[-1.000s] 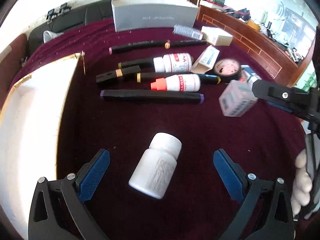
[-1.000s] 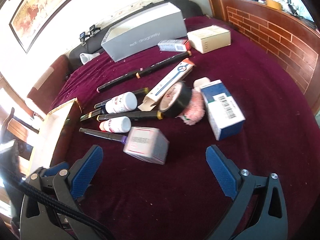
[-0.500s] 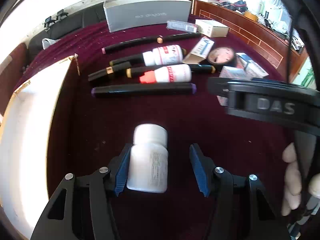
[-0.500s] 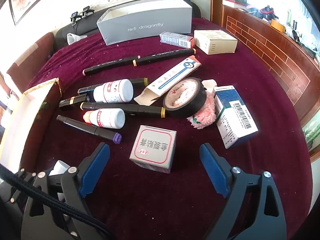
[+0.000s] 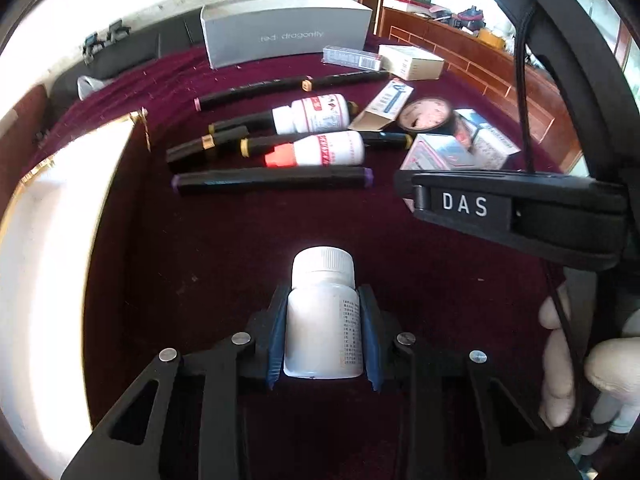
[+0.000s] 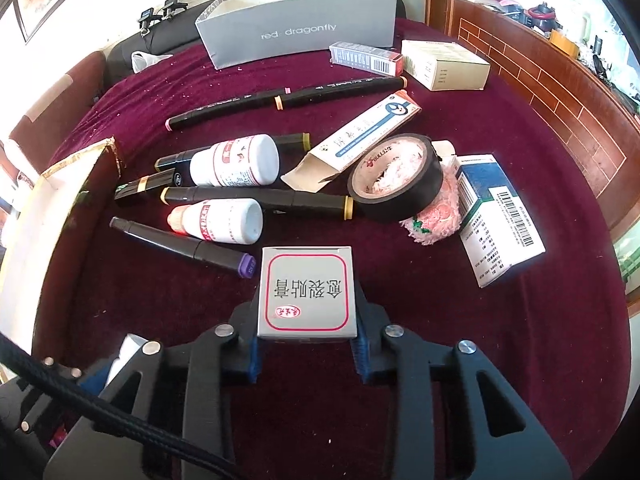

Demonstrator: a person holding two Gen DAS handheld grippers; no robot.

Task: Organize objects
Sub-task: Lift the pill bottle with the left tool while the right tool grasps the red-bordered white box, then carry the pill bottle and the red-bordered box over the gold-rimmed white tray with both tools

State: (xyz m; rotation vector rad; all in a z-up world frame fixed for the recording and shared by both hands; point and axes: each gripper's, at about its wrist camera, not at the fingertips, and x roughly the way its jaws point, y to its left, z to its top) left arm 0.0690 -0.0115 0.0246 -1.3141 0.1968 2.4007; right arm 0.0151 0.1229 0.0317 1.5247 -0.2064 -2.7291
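Both grippers closing at once, each with a thing between the fingers. Left gripper (image 5: 323, 334): blue pads against both sides of the white pill bottle (image 5: 323, 320), which lies on the maroon cloth with its cap pointing away; fingers pinching the bottle body below the cap. Right gripper (image 6: 306, 346): fingers closing onto the flanks of the small silver box (image 6: 307, 292) with the red-framed label, pads at its near end only; contact looks made but most of the box sticks out beyond the pads.

Doing it well, as a judgement: finish the squeeze before lifting. Bottle is round and smooth, so it could roll or twist in the pads; grip across the middle of the body looks fine, lift straight up. Box is held near one end, so it may tip forward; a deeper bite or a slow lift would be safer. Cardboard, so don't crush.

The two tools are close: the right gripper's black body (image 5: 520, 216) crosses the left wrist view just beside the bottle, person's hand (image 5: 560, 360) behind it. Lift one after the other or apart to avoid a knock.

Just beyond the box: purple-capped marker (image 6: 184, 246), easy to drag. Left, the open white tray (image 5: 52, 272) with gold edge, likely drop spot, cannot tell. Farther: bottles, markers, black tape roll (image 6: 396, 178), blue-white carton (image 6: 496, 220), grey shoebox (image 6: 296, 24) at the far edge.
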